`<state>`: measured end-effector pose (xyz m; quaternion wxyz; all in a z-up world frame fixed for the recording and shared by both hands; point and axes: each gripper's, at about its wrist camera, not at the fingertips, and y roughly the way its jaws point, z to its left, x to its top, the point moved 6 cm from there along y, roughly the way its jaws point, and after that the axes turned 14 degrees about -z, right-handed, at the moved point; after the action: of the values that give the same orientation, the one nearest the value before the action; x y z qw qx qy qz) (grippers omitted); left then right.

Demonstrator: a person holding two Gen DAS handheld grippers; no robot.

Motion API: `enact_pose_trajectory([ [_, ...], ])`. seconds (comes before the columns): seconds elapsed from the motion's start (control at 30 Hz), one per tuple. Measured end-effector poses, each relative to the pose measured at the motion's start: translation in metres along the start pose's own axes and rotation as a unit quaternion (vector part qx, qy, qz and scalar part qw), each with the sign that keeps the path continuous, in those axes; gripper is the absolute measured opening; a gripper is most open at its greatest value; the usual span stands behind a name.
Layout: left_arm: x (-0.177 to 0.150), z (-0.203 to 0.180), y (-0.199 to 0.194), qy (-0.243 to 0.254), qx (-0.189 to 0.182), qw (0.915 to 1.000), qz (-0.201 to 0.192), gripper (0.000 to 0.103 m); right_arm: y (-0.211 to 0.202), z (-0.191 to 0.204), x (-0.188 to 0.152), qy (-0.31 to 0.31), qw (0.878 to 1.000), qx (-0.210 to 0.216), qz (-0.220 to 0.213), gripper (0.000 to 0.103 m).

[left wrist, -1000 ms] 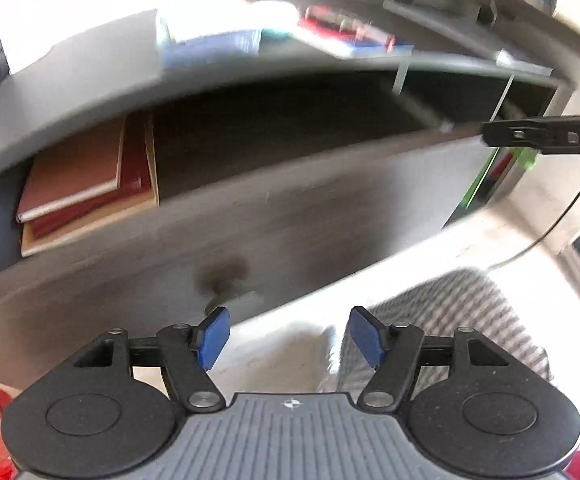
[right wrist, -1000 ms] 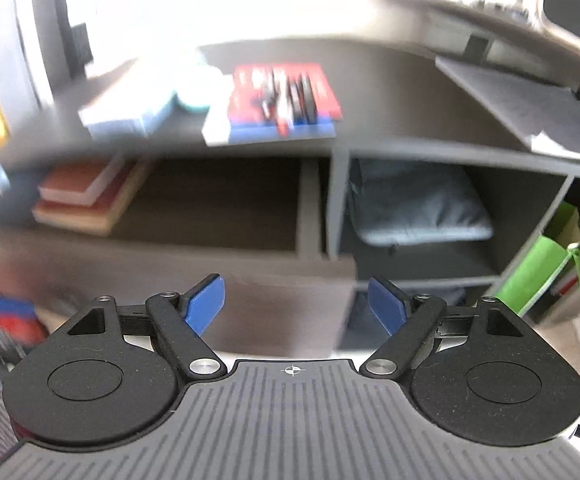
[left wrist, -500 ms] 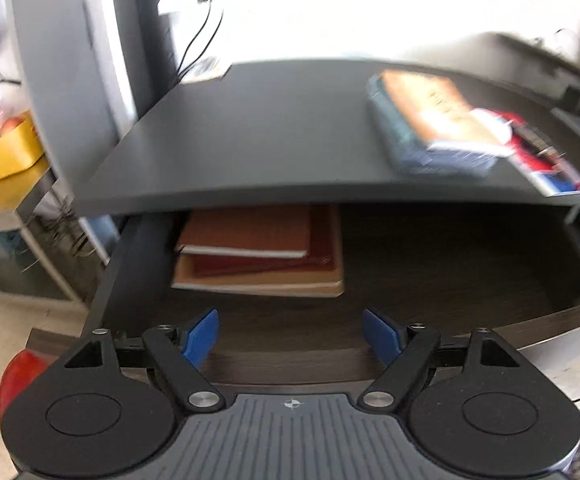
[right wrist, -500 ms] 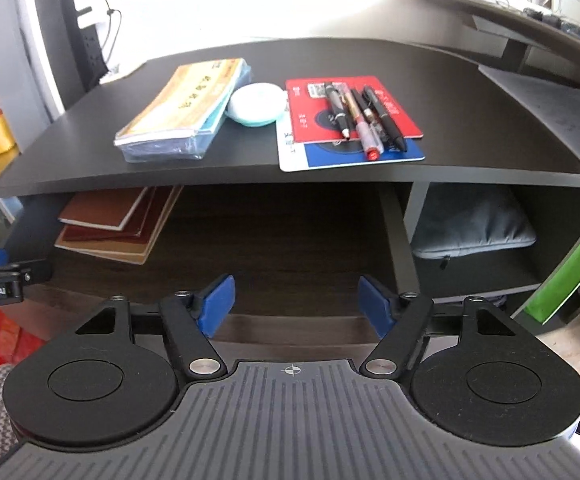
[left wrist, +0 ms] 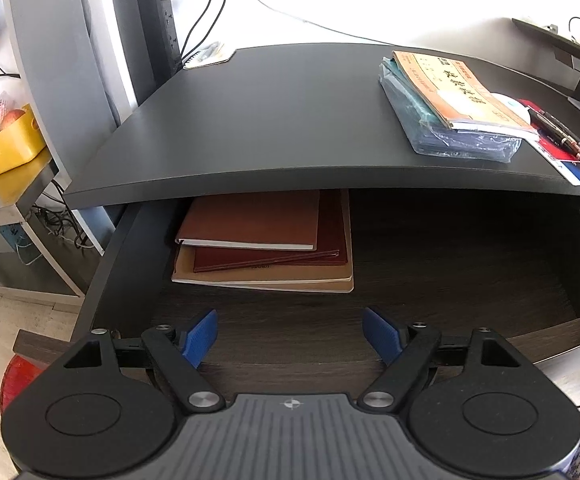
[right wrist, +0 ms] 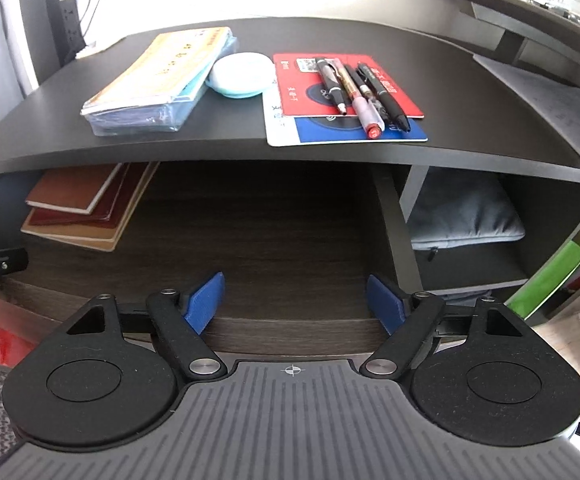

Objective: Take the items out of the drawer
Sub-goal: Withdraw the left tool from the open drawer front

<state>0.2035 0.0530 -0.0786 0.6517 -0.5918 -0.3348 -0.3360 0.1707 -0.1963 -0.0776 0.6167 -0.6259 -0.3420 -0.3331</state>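
Dark wood-grain drawer [left wrist: 430,280] stands pulled out under the black counter [left wrist: 290,120]. Stack of three brown and maroon notebooks [left wrist: 265,248] lies in its back left corner. Left hand-held gripper [left wrist: 290,336] and right hand-held gripper [right wrist: 294,300] both spread wide, holding nothing, at the drawer's front edge.

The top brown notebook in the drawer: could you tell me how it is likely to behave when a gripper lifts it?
The top notebook looks stiff-covered, so it should probably stay flat rather than droop. Its smooth cover may slip between the pads. It lies loose on two other notebooks, so pushing it would likely slide it across them.
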Motion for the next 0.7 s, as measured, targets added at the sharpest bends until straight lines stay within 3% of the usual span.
enact_pose_trajectory([
  [0.7, -0.017, -0.004, -0.020, 0.019, -0.007, 0.9998, -0.006, 0.079, -0.024, 0.004, -0.015, -0.007, 1.000, -0.021, 0.008, 0.084],
])
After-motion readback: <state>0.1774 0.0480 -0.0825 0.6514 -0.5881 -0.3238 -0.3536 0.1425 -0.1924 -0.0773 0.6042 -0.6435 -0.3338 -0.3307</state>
